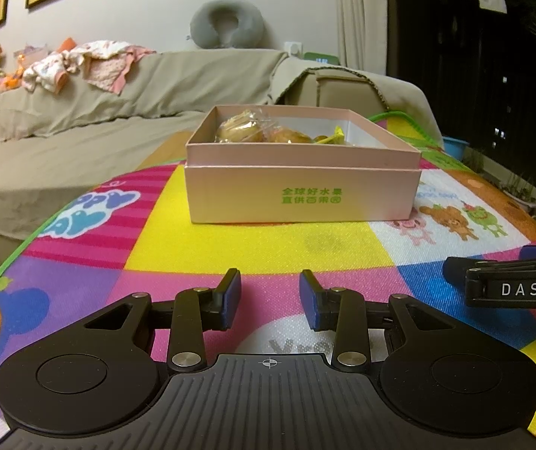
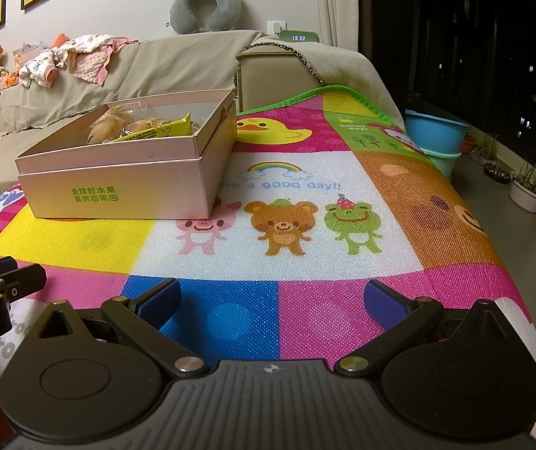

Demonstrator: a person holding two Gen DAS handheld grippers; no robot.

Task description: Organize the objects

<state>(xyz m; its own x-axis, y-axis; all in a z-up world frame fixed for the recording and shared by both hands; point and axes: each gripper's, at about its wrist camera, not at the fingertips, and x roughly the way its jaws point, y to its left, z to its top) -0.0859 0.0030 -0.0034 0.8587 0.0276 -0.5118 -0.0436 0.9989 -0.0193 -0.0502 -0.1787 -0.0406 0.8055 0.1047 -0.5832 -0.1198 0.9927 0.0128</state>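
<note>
Squarely ahead of the left gripper (image 1: 270, 292), whose blue pads stand partly apart on nothing, sits the open pale-pink cardboard box (image 1: 301, 191) with green lettering, its long side running across the colourful cartoon play mat (image 2: 305, 225). Wrapped buns (image 2: 112, 123) and a yellow packet (image 2: 159, 129) lie inside. Rightward, the right gripper (image 2: 273, 302) gapes wide, empty.

a pale pink cardboard box (image 1: 301, 195) with green printed characters on its front sits upright and open on the colourful mat — inside lie clear-wrapped buns (image 2: 112, 125) and a yellow snack packet (image 2: 159, 130).
</note>
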